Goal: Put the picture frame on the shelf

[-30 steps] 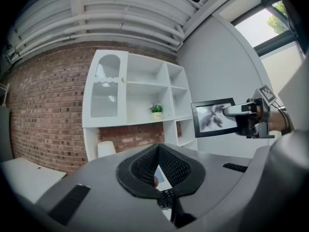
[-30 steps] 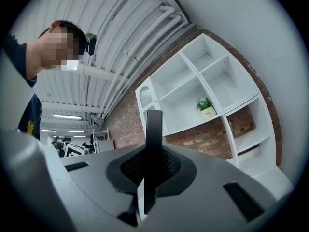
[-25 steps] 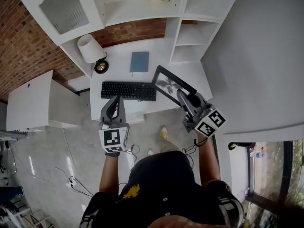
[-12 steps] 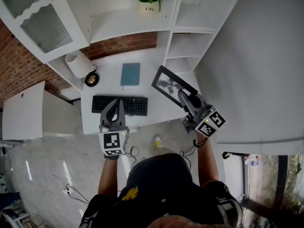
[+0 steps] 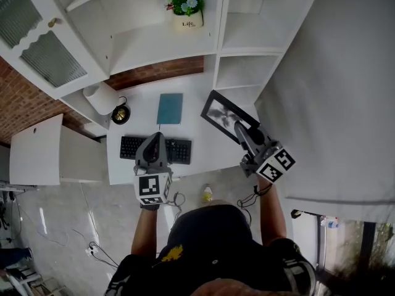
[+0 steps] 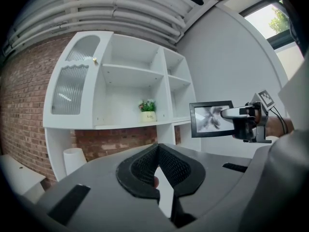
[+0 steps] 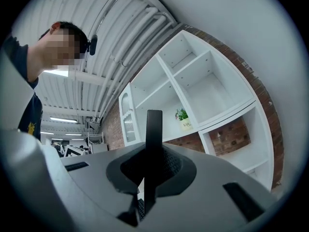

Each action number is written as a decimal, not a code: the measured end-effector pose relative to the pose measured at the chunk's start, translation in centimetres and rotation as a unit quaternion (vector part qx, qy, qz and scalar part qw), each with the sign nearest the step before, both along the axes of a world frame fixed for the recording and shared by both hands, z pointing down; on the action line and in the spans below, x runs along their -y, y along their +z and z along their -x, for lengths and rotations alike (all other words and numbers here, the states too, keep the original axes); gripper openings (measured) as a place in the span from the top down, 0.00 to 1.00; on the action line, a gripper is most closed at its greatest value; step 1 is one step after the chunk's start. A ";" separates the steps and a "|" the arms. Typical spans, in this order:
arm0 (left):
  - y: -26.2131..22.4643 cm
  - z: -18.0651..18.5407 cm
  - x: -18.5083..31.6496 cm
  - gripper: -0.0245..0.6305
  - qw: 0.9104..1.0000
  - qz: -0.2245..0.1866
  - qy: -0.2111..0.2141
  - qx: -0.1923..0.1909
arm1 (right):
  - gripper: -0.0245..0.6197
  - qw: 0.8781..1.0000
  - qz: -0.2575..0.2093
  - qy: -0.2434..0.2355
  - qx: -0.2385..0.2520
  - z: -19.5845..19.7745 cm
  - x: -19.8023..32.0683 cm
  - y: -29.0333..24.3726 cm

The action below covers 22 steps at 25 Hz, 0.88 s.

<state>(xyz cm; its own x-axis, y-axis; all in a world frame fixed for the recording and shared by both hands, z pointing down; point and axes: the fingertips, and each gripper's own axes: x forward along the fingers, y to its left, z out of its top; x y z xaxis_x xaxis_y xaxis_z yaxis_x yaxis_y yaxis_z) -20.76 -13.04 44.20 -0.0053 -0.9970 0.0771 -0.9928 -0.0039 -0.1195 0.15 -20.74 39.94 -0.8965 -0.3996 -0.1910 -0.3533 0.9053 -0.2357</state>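
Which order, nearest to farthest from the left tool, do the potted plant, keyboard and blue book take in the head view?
1. The keyboard, on the desk just beyond the left tool.
2. The blue book, farther back on the desk.
3. The potted plant, up on the shelf, farthest.

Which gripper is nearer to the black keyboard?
Left. The left gripper hangs over the black keyboard; the right gripper, holding the black picture frame, is off to its right.
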 end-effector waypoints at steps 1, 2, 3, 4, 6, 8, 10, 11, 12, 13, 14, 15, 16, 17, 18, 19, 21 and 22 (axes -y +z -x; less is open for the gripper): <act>-0.1 -0.2 0.5 0.94 1.000 -0.003 -0.001 -0.003 | 0.94 1.000 -0.001 -0.001 0.000 -0.2 0.4 0.0; -0.2 -0.5 0.9 0.94 1.000 -0.007 -0.002 -0.009 | 0.94 1.000 -0.001 -0.001 -0.003 -0.6 0.7 0.1; -0.2 -0.9 1.2 0.94 1.000 -0.011 -0.002 -0.016 | 0.94 1.000 0.001 0.000 -0.007 -1.1 1.0 0.2; -0.2 -1.4 1.5 0.94 1.000 -0.013 -0.002 -0.021 | 0.94 1.000 0.004 0.001 -0.011 -1.6 1.4 0.2; -0.2 -2.1 2.7 0.94 1.000 -0.009 0.003 -0.022 | 0.94 1.000 0.009 0.006 -0.012 -2.5 2.6 0.3; 0.1 -2.7 3.6 0.94 1.000 -0.002 0.012 -0.019 | 0.94 1.000 0.013 0.014 -0.009 -3.0 3.5 0.5; 0.7 -3.3 4.2 0.94 1.000 0.006 0.022 -0.018 | 0.94 1.000 0.016 0.019 -0.009 -3.5 3.7 0.8; 1.0 -3.6 4.4 0.94 0.999 0.009 0.027 -0.018 | 0.94 1.000 0.017 0.023 -0.010 -3.8 3.8 1.0; 1.1 -3.9 4.7 0.94 0.999 0.011 0.034 -0.017 | 0.94 0.999 0.016 0.027 -0.011 -4.1 3.8 1.1; 1.1 -4.3 5.0 0.94 0.999 0.011 0.042 -0.015 | 0.94 0.999 0.016 0.033 -0.011 -4.4 3.9 1.1; 1.0 -4.5 5.3 0.94 0.999 0.010 0.049 -0.014 | 0.94 0.999 0.015 0.040 -0.010 -4.7 4.0 1.2; 1.0 -4.6 5.6 0.94 0.998 0.008 0.057 -0.013 | 0.94 0.999 0.016 0.047 -0.009 -4.9 4.0 1.2; 0.9 -4.7 5.9 0.94 0.998 0.007 0.063 -0.014 | 0.94 0.998 0.016 0.054 -0.009 -5.1 3.9 1.2; 0.8 -4.8 6.2 0.94 0.997 0.007 0.070 -0.016 | 0.94 0.998 0.016 0.061 -0.009 -5.3 3.9 1.2; 0.8 -4.9 6.6 0.94 0.997 0.007 0.077 -0.017 | 0.94 0.997 0.016 0.068 -0.010 -5.5 3.9 1.1; 0.6 -5.0 6.9 0.94 0.996 0.008 0.084 -0.018 | 0.94 0.997 0.016 0.075 -0.011 -5.7 3.8 0.9; 0.1 -5.2 7.6 0.94 0.995 0.006 0.101 -0.016 | 0.94 0.996 0.017 0.084 -0.011 -5.9 3.9 0.5; -0.2 -5.2 8.0 0.94 0.994 0.003 0.109 -0.014 | 0.94 0.996 0.016 0.089 -0.011 -5.9 4.0 0.3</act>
<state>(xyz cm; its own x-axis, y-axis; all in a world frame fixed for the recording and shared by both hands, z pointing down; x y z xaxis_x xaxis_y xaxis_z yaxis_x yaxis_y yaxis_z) -15.52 -21.04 43.99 0.2124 -0.9739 0.0796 -0.9715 -0.2192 -0.0906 6.05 -24.71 40.29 -0.8149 -0.5581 -0.1561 -0.5132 0.8201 -0.2531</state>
